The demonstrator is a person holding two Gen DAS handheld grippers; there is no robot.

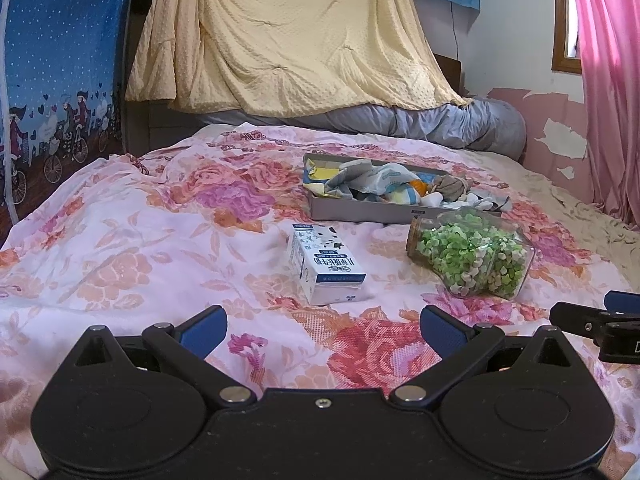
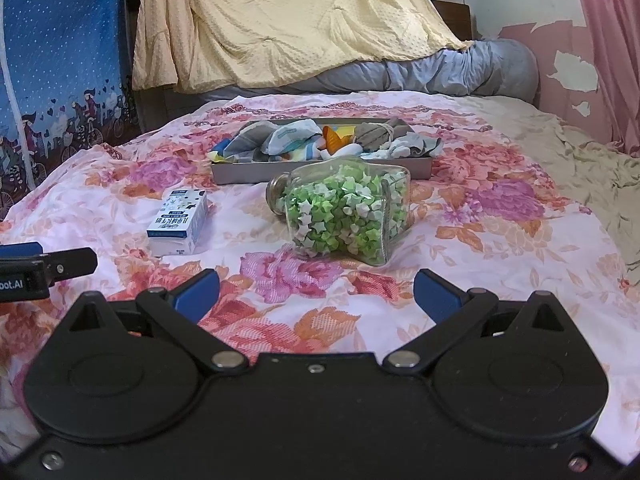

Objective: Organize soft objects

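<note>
A shallow grey tray [image 1: 352, 210] [image 2: 248, 173] rests on the floral bedspread, filled with several soft cloth pieces [image 1: 374, 184] [image 2: 292, 140], socks among them. My left gripper [image 1: 322, 330] hovers open above the bedspread, short of a white and blue milk carton [image 1: 326, 268] lying on its side. My right gripper [image 2: 316, 292] is open too, just short of a glass jar [image 2: 344, 210] of green and white paper stars, tipped on its side in front of the tray. Neither gripper has anything between its fingers.
The jar [image 1: 472, 254] lies right of the carton [image 2: 180, 222]. A yellow blanket [image 1: 288, 36] hangs at the back over a rolled grey quilt [image 1: 460, 124]. A blue patterned cloth [image 1: 52, 60] bounds the left, a pink curtain [image 1: 612, 80] the right.
</note>
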